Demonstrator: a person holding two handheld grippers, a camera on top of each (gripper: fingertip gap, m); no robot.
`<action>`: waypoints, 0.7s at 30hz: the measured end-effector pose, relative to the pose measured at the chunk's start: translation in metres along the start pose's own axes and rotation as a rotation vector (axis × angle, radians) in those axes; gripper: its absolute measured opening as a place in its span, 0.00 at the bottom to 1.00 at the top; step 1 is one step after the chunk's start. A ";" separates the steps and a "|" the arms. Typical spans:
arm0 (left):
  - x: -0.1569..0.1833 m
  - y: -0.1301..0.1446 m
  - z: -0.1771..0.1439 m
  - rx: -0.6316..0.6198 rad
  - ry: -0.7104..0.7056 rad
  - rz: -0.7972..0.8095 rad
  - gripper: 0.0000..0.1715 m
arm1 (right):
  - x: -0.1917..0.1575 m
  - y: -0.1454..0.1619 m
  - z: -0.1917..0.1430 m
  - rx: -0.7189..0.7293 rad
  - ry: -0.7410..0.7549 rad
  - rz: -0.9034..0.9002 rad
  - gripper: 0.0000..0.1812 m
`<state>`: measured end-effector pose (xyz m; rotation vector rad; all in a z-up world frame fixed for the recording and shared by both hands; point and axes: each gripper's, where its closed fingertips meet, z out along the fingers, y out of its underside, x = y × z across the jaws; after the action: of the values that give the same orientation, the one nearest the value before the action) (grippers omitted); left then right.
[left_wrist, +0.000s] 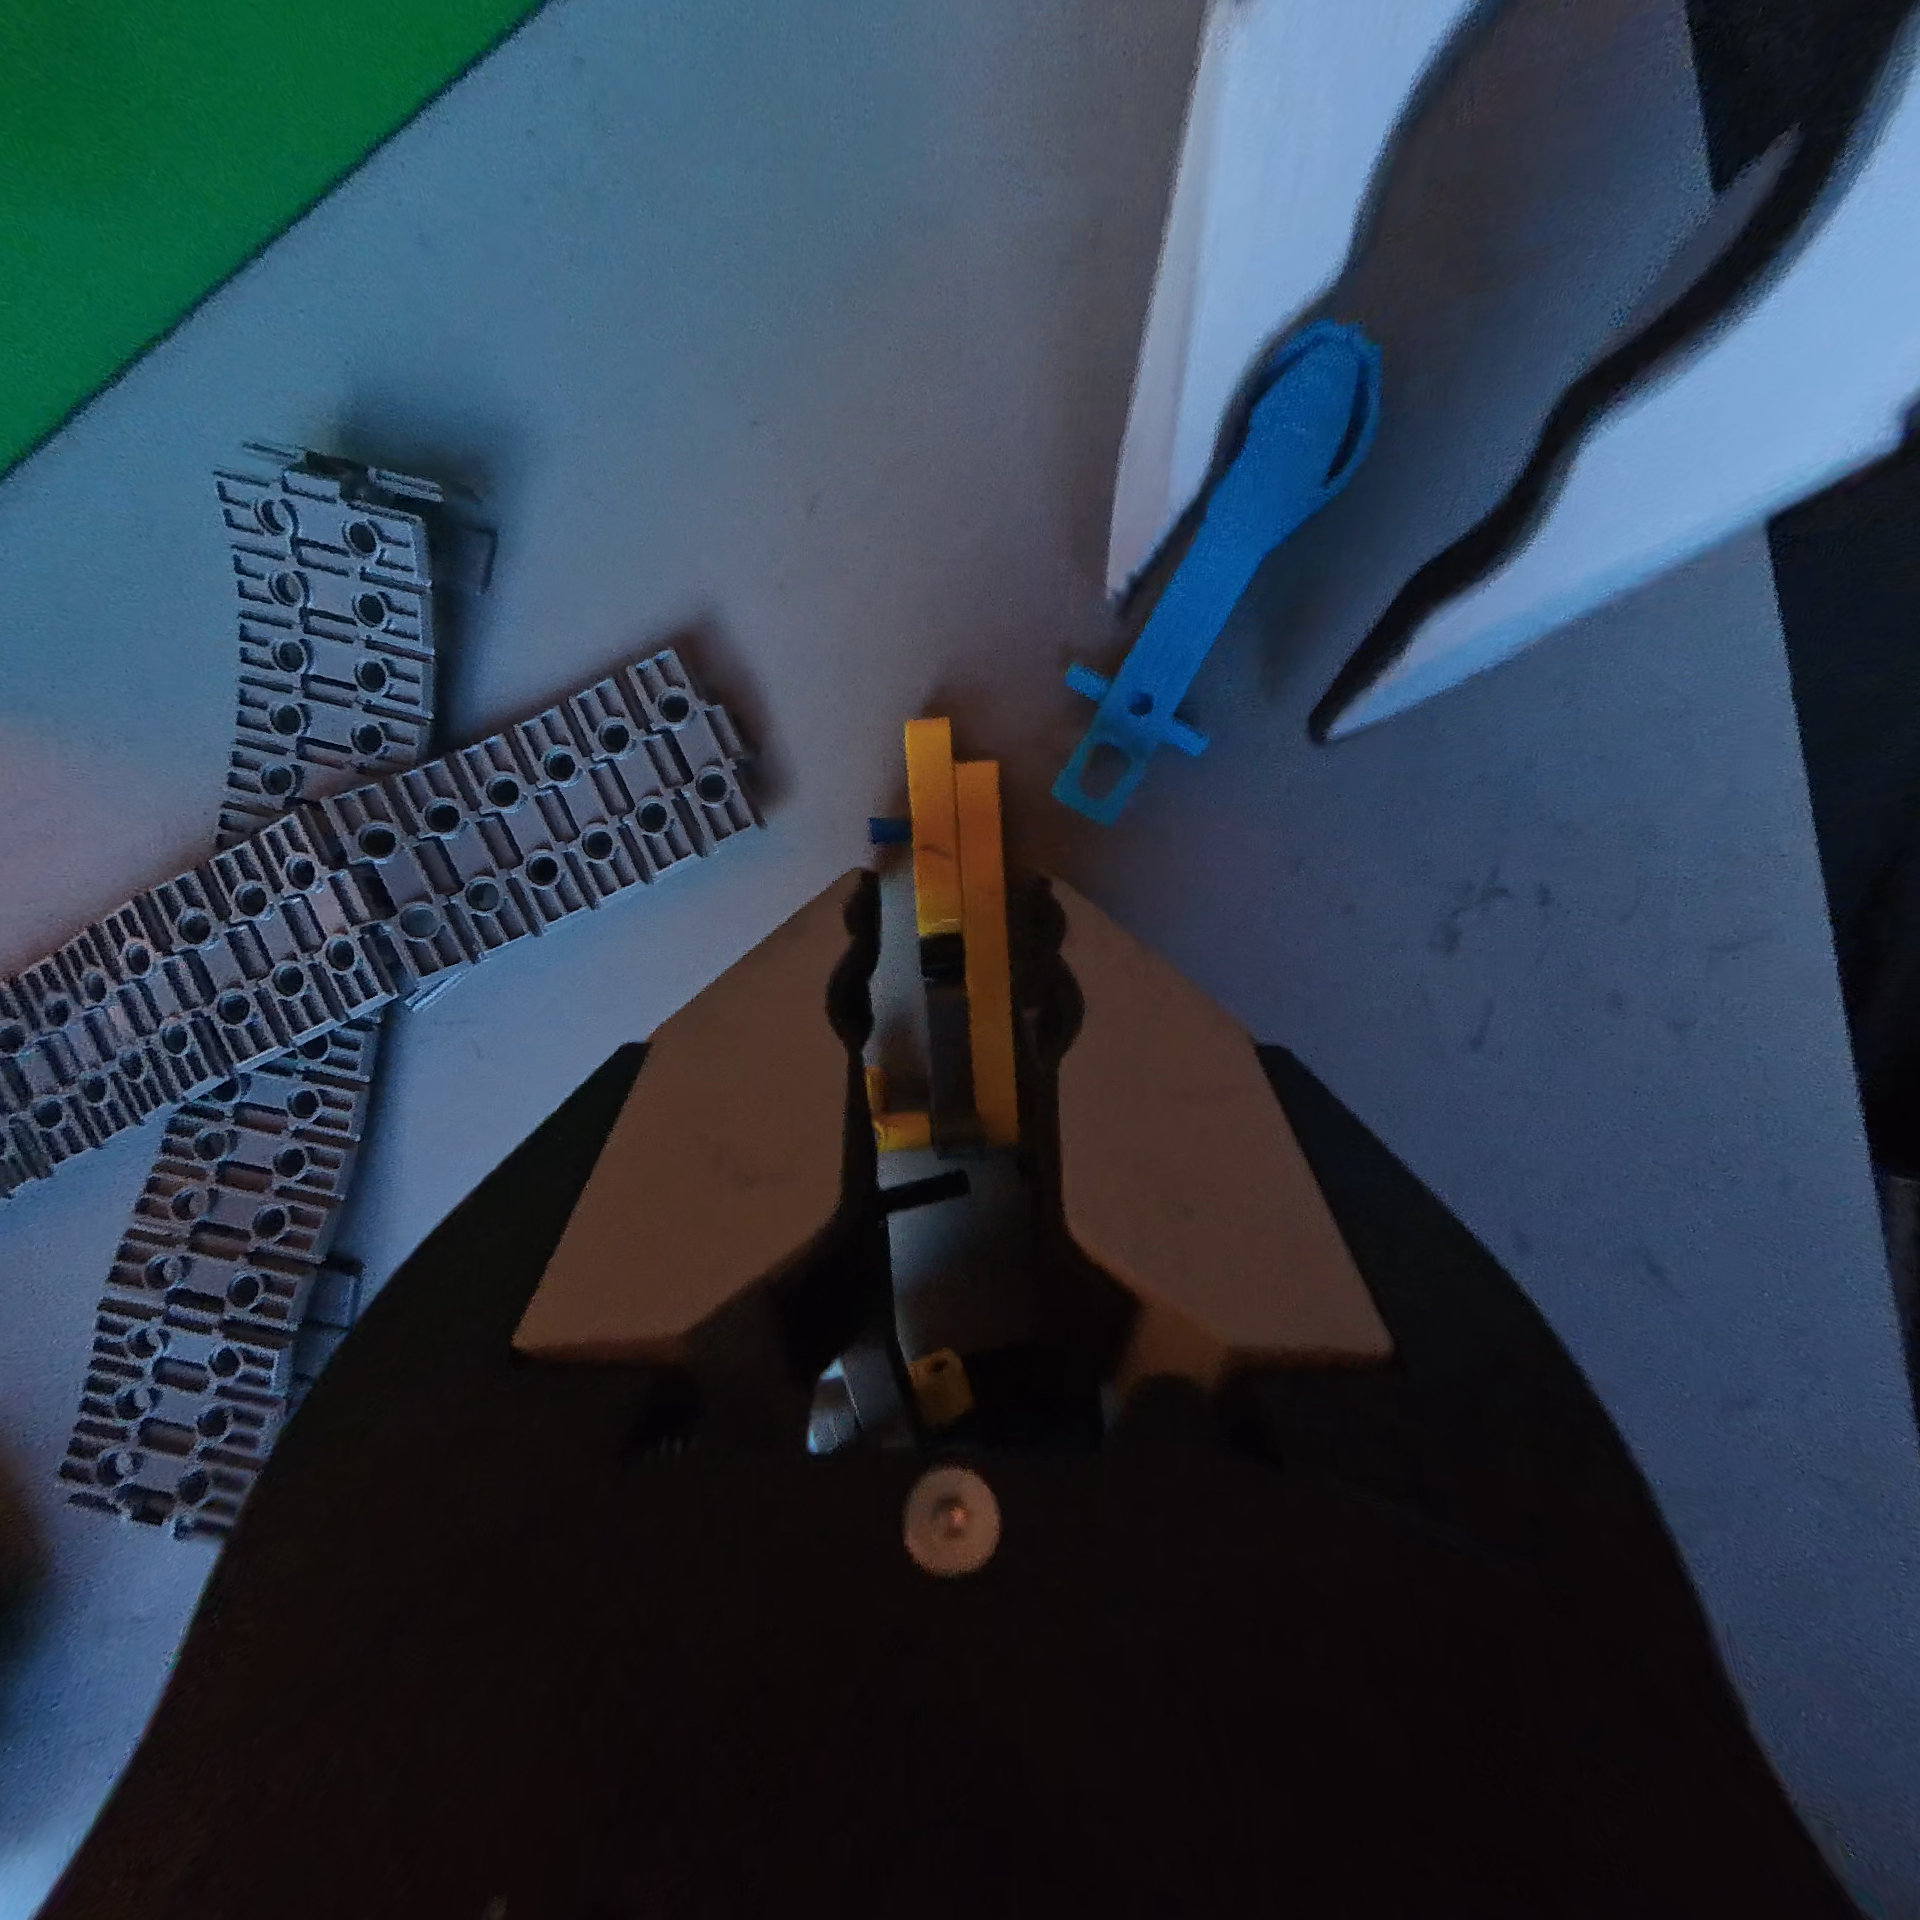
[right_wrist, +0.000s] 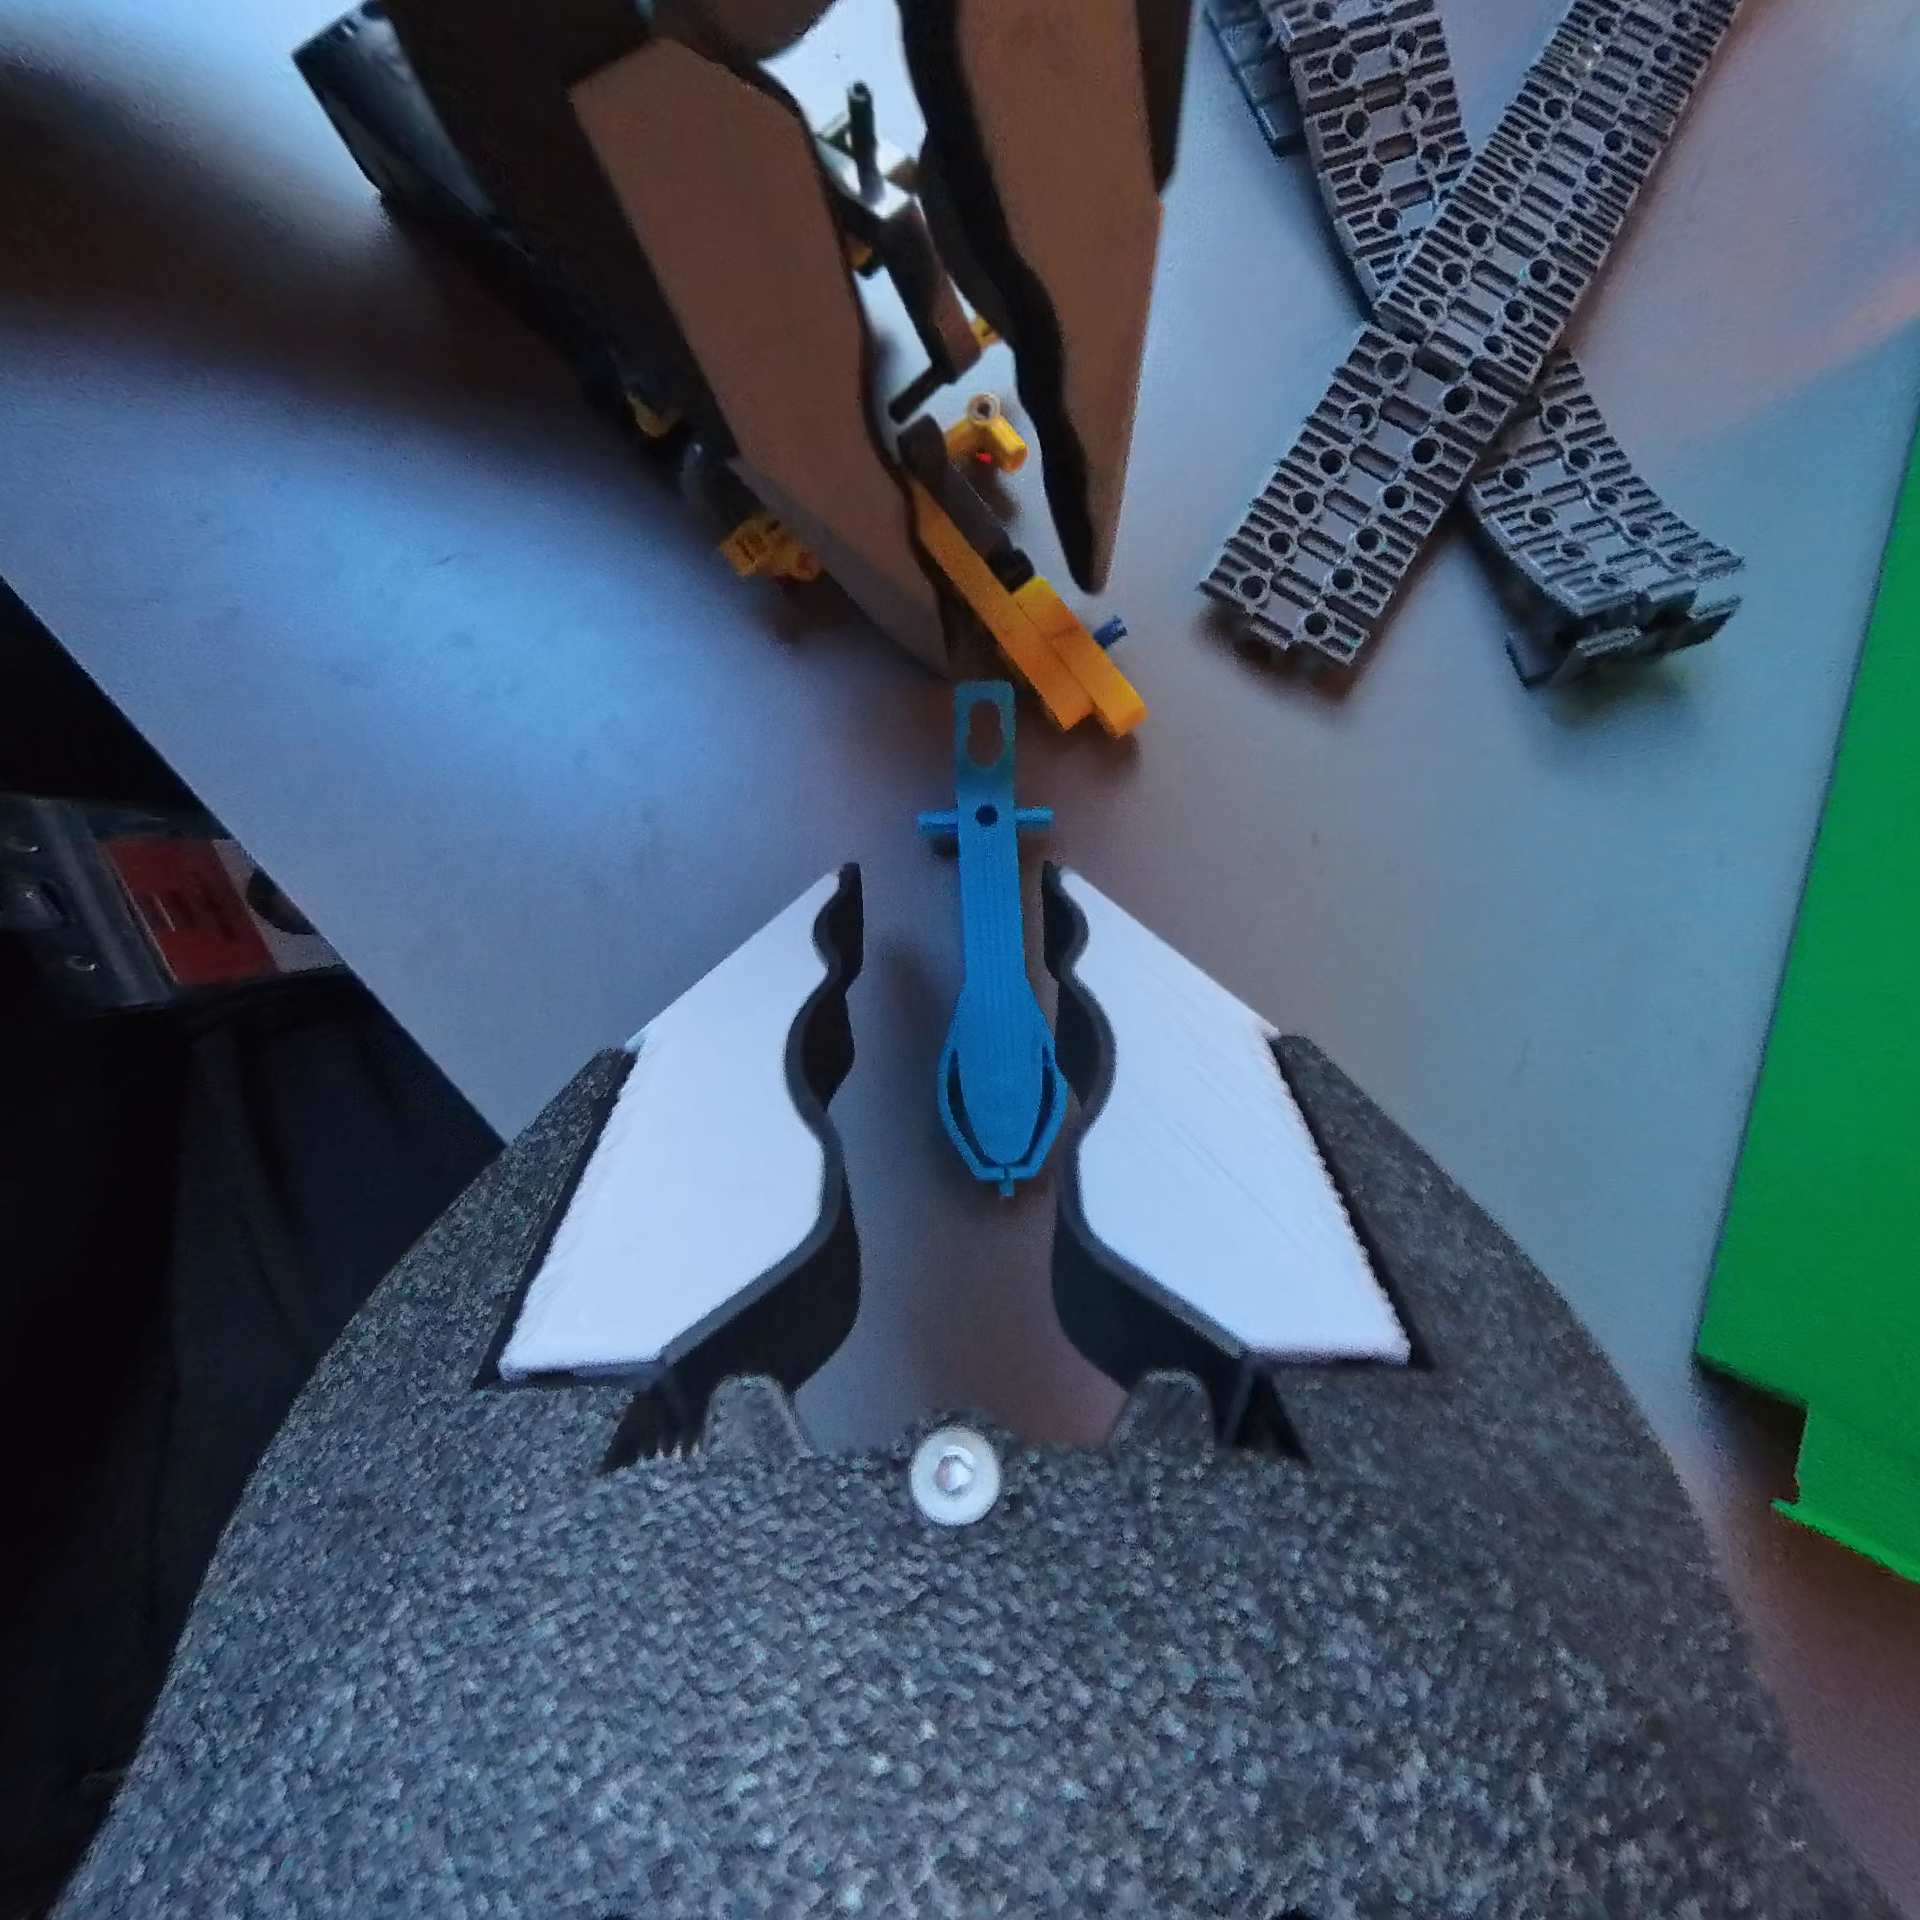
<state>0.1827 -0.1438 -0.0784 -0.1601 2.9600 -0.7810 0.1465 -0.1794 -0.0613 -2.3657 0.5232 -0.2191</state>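
My left gripper (left_wrist: 954, 891), with tan fingers, is shut on a small yellow and grey brick assembly (left_wrist: 956, 831). Its yellow beams stick out past the fingertips. The same assembly (right_wrist: 1060, 644) and the left gripper (right_wrist: 1013, 613) show at the top of the right wrist view. My right gripper (right_wrist: 951, 871), with white fingers, is open. A flat blue tool (right_wrist: 987, 987) lies lengthwise between its jaws, close against the right finger, with a gap on the left. Its slotted tip points at the yellow beams, a short way off. The tool also shows in the left wrist view (left_wrist: 1195, 592).
Two long grey track strips lie crossed on the grey table (left_wrist: 727, 364), left of the left gripper (left_wrist: 416, 883) and at the upper right of the right wrist view (right_wrist: 1455, 343). A green mat (right_wrist: 1849, 1039) borders the table. The table edge and a dark space with a red box (right_wrist: 197, 914) lie to the left. Left tips to right tips: about 6 centimeters.
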 end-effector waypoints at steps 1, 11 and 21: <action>0.002 0.001 -0.001 -0.001 -0.013 0.033 0.16 | 0.002 0.003 -0.001 -0.003 -0.002 0.010 0.18; 0.031 -0.033 -0.020 0.181 -0.164 0.546 0.10 | 0.003 0.014 0.013 -0.074 -0.068 0.033 0.06; 0.026 -0.014 0.002 0.014 -0.265 0.771 0.04 | -0.006 0.014 0.004 -0.106 -0.142 0.040 0.07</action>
<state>0.1586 -0.1599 -0.0749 0.7639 2.4410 -0.5962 0.1376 -0.1839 -0.0741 -2.4488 0.5242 -0.0053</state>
